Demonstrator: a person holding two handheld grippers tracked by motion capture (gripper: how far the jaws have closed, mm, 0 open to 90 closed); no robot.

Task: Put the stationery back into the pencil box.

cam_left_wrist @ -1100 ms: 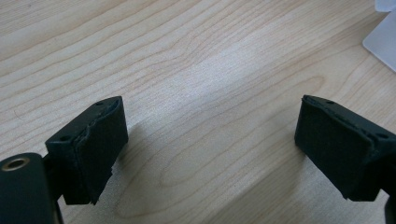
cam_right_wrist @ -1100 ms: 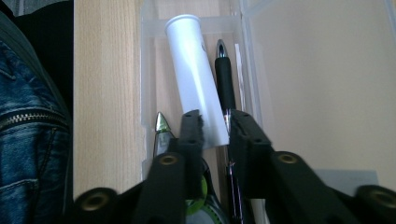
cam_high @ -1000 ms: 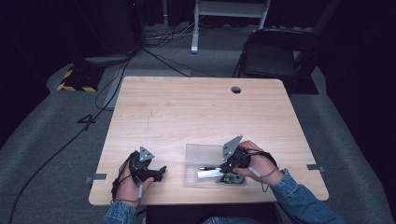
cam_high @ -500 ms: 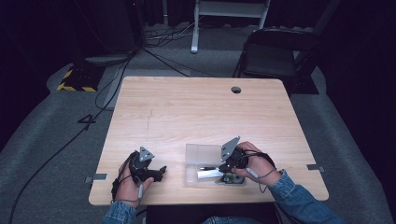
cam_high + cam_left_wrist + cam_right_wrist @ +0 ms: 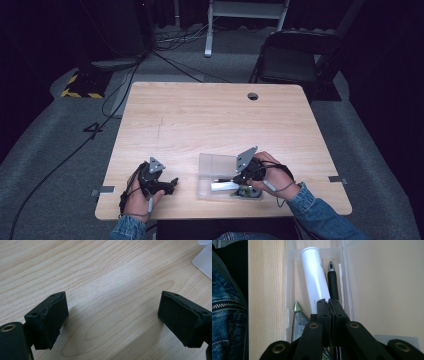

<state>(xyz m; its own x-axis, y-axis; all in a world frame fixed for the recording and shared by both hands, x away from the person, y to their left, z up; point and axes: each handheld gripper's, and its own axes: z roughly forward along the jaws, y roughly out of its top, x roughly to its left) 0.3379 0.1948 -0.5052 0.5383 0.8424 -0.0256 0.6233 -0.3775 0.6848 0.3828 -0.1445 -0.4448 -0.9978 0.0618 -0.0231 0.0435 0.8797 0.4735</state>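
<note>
Item: my right gripper (image 5: pixel 328 301), jaws closed over the clear case (image 5: pixel 289 277), likely pinching the black pen (image 5: pixel 333 282) beside the white tube (image 5: pixel 314 275). Left gripper (image 5: pixel 112 315) spread wide, idle, resting clear.

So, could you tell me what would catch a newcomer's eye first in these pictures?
Probably the clear plastic box with its lid open at the near edge of the light wooden table, holding a white plastic tube beside a black pen. The right gripper sits shut just over that pen, while the left gripper gapes open over bare wood.
</note>
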